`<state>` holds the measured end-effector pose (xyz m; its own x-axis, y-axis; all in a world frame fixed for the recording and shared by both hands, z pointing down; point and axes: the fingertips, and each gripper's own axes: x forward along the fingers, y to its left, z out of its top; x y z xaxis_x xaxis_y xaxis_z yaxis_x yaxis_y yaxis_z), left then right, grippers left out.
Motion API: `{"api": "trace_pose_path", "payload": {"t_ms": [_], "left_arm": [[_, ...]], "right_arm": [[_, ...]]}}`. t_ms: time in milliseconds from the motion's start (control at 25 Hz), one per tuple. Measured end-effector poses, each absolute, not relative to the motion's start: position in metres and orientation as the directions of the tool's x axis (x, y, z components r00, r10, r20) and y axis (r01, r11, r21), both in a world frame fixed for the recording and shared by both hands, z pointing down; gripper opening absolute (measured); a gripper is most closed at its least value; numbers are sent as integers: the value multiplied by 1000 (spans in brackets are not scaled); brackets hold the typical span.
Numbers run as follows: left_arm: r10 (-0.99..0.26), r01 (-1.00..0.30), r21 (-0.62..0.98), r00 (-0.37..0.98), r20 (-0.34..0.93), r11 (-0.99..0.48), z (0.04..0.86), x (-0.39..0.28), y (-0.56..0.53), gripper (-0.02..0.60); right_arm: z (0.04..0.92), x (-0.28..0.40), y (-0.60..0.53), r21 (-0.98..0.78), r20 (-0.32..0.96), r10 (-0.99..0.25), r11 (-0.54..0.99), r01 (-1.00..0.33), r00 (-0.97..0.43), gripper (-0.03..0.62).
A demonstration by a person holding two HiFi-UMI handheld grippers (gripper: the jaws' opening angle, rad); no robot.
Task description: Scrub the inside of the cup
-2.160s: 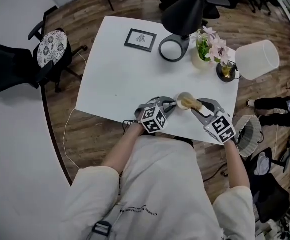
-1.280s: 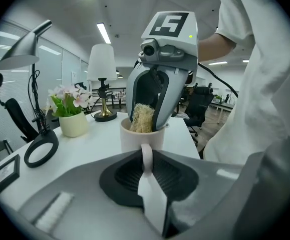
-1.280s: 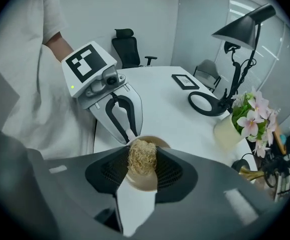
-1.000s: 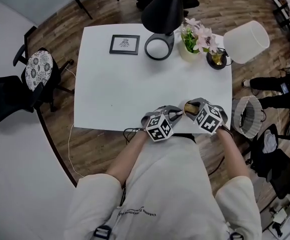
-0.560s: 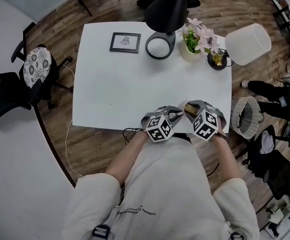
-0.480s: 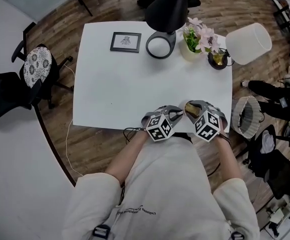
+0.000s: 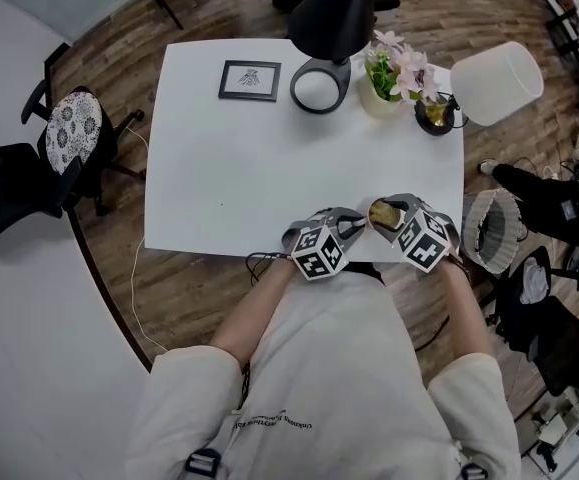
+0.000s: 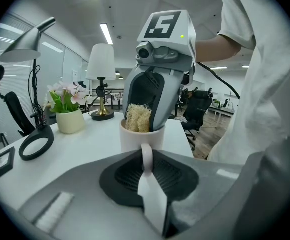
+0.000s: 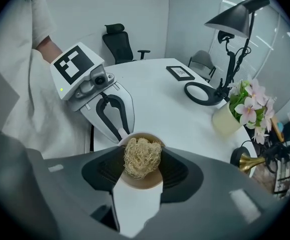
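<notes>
A white cup [image 7: 380, 214] stands near the table's front edge. My left gripper [image 7: 347, 226] is shut on its handle [image 8: 146, 157], which shows pinched between the jaws in the left gripper view. A tan fibrous scrubber [image 9: 141, 157] sits inside the cup [image 9: 138, 182] and pokes above the rim [image 8: 137, 118]. My right gripper [image 7: 393, 218] points steeply down over the cup's mouth. Its jaws have just been opening and now stand wide on either side of the scrubber, no longer squeezing it. The cup's bottom is hidden.
At the table's far edge stand a small picture frame [image 7: 249, 80], a black desk lamp with a ring base [image 7: 316, 85], a flower pot [image 7: 384, 93] and a brass lamp with a white shade [image 7: 499, 83]. A waste basket [image 7: 486, 230] stands right of the table.
The right gripper has tilted from a slant to steeply down over the cup, and its marker cube has shifted slightly right. The left gripper and the cup have stayed in place.
</notes>
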<state>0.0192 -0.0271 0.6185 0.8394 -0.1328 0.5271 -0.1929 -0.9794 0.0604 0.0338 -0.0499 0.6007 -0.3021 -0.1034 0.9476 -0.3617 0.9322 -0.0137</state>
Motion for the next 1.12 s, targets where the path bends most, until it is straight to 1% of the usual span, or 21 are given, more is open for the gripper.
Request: {"api": "trace_pose_path", "payload": {"t_ms": [120, 200, 240, 280, 320, 440, 560, 720, 880, 1120], "left_arm": [[-128, -187, 59, 840, 527, -981, 618, 19, -25, 51], [-126, -184, 59, 840, 527, -981, 618, 19, -24, 51], [-126, -184, 60, 841, 527, -981, 618, 19, -24, 51], [-125, -183, 59, 841, 527, -981, 618, 19, -25, 51], [-125, -183, 59, 841, 527, -981, 617, 19, -25, 51], [-124, -182, 60, 841, 526, -981, 617, 19, -26, 51], [-125, -184, 62, 841, 526, -981, 618, 20, -26, 51], [-125, -183, 60, 842, 525, -981, 618, 20, -26, 51], [-121, -180, 63, 845, 521, -982, 617, 21, -26, 51], [-133, -187, 53, 842, 523, -981, 617, 20, -27, 51]], "right_arm": [[598, 33, -49, -44, 943, -82, 930, -364, -323, 262], [597, 33, -46, -56, 942, -69, 933, -355, -327, 270], [598, 33, -46, -52, 945, -66, 937, -346, -321, 260], [600, 34, -45, -41, 948, -68, 942, -333, -310, 220], [601, 34, -45, -26, 952, -75, 947, -320, -297, 204], [604, 29, -45, 10, 952, -98, 957, -291, -289, 181], [606, 25, -46, 32, 951, -112, 962, -270, -287, 143], [601, 24, -46, 81, 947, -159, 960, -269, -280, 133], [596, 27, -48, 126, 933, -220, 941, -313, -286, 130], [596, 41, -54, 131, 943, -227, 925, -357, -242, 127]]}}
